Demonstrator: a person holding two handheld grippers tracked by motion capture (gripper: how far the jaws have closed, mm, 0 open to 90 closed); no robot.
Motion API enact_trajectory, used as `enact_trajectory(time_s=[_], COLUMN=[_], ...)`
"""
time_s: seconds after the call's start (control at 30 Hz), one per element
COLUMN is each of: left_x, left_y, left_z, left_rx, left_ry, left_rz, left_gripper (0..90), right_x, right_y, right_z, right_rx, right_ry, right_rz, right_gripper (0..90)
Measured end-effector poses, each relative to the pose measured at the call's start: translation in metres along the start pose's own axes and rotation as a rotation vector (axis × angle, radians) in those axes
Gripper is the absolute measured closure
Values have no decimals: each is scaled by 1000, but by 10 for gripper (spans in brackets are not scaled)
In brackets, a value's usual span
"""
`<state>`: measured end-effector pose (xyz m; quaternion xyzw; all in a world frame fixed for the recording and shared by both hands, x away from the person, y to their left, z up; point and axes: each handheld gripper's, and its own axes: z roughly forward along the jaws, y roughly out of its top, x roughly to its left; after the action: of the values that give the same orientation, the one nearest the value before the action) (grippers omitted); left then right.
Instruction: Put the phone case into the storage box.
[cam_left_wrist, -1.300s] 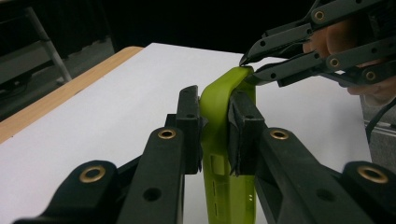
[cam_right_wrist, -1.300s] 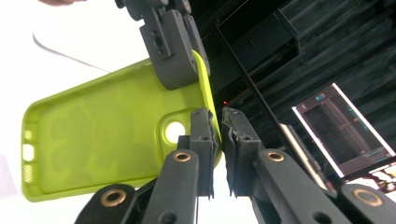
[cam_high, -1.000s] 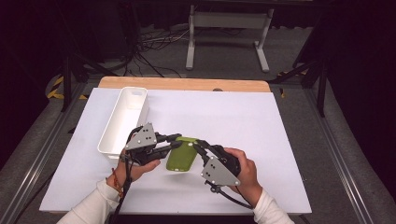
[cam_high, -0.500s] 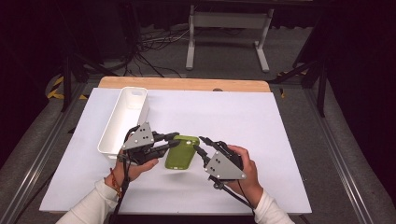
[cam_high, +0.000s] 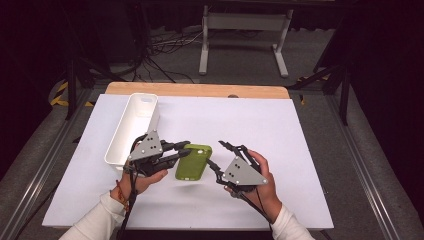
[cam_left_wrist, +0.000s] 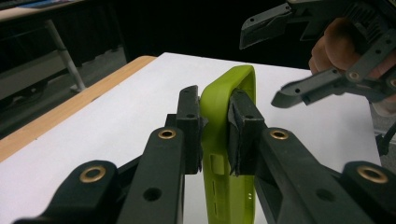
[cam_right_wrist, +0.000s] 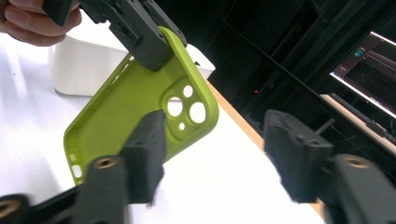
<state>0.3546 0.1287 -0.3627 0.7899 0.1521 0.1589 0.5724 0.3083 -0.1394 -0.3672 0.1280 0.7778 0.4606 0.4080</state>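
Holding the green phone case by one long edge: left tongs are clamped on it, pads pressing the case wall from both sides, clear in the left gripper view. Case sits near the middle of the counter, just right of the left hand, lifted and tilted off the white surface. In the right gripper view the open inside of the case faces the camera, camera cutouts toward the upper right corner, left tongs gripping its top edge.

Right tongs are apart, nothing between the pads. Jaws have just been opening. They sit just right of the case, tips pointing at its right edge but not touching it as far as the high view shows. In the right gripper view the left pad overlaps the case's lower edge in the frame; cannot tell contact from that angle. In the left gripper view the right tongs hang beyond the case, at upper right, jaws spread, with the right hand behind them.

White tray lies on the far left part of the counter, long side running near to far, its near end just behind the left tongs. Wooden strip runs along the counter's far edge.
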Motion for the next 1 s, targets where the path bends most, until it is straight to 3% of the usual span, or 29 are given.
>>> enact_trajectory(time_s=[0.17,0.3,1.0], left_x=[1,1,4], left_y=[0,0,2], left_z=[-2,-2,-9], left_rx=[1,0,-16], left_ry=[3,5,14], left_rz=[9,12,13], left_gripper=[773,774,774], right_x=[-1,-2,-8], right_y=[-2,-5,-26], right_z=[2,2,-14], right_rx=[13,29,71], right_ry=[-7,-11,-28], right_rz=[33,49,101], right_gripper=[253,210,183])
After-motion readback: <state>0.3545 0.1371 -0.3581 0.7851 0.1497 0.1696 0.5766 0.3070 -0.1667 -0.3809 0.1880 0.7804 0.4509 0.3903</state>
